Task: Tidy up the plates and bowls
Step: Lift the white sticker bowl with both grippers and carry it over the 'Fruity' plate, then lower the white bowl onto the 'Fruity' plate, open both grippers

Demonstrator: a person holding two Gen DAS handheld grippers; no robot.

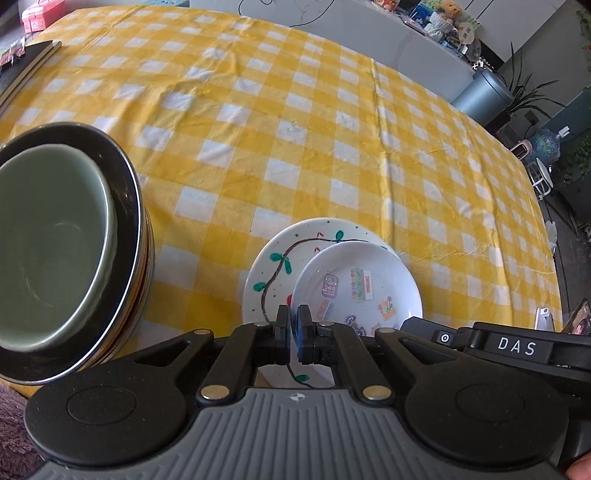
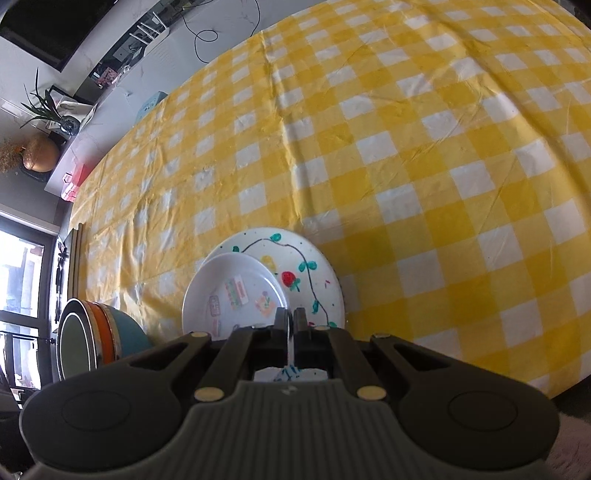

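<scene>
A small white sticker plate (image 1: 360, 284) lies on a larger white plate painted with a vine (image 1: 273, 266) on the yellow checked tablecloth. My left gripper (image 1: 294, 326) is shut on the near rim of the small sticker plate. In the right wrist view, my right gripper (image 2: 290, 325) is shut on the near rim of the vine plate (image 2: 310, 266), with the sticker plate (image 2: 232, 295) lying on its left part. A stack of bowls (image 1: 55, 251) with a green bowl on top stands to the left; it also shows in the right wrist view (image 2: 96, 343).
The tablecloth (image 1: 332, 129) covers the whole table. A dark board (image 1: 26, 66) and a pink box (image 1: 35, 16) lie at the far left edge. A grey bin (image 1: 484, 92) and plants stand beyond the table at right.
</scene>
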